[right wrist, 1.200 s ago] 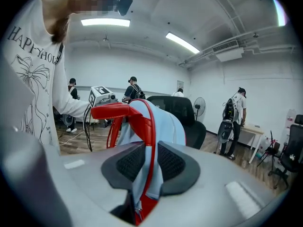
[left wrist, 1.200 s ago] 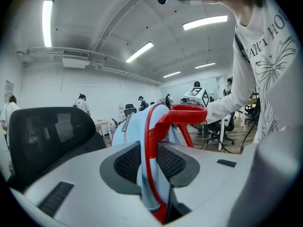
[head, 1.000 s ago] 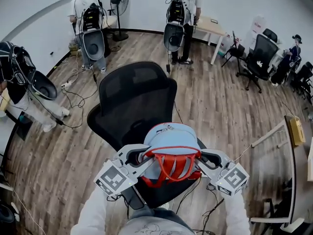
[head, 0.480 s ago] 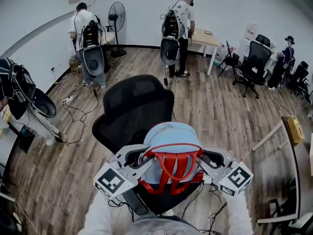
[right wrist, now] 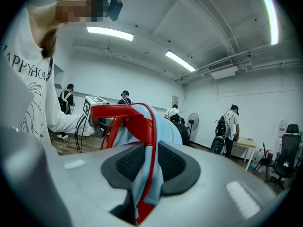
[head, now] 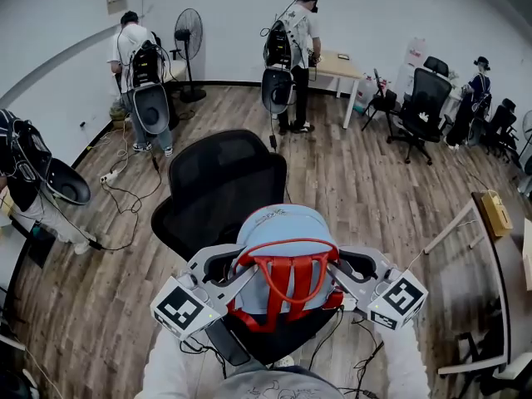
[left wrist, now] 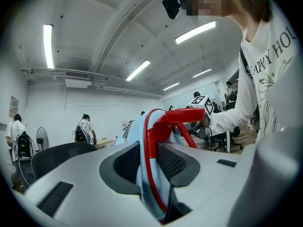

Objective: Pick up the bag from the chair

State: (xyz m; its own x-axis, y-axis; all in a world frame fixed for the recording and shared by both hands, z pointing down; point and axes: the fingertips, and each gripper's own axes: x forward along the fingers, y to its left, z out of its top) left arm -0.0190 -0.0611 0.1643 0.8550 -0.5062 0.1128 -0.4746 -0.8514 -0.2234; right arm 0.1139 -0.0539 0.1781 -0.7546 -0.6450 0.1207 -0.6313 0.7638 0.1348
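Above the black office chair (head: 220,177) we hold the light-blue backpack (head: 283,231), left claw (head: 236,266) and right claw (head: 339,266) each clamped on its red-trimmed sides. It seems slightly higher than a second ago, so the lift looks underway.

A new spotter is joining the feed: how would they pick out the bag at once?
Find the black chair mid-floor. Over its seat, the left gripper and right gripper clamp the bag from either side. It is light blue with red straps; the packs people wear behind are dark.
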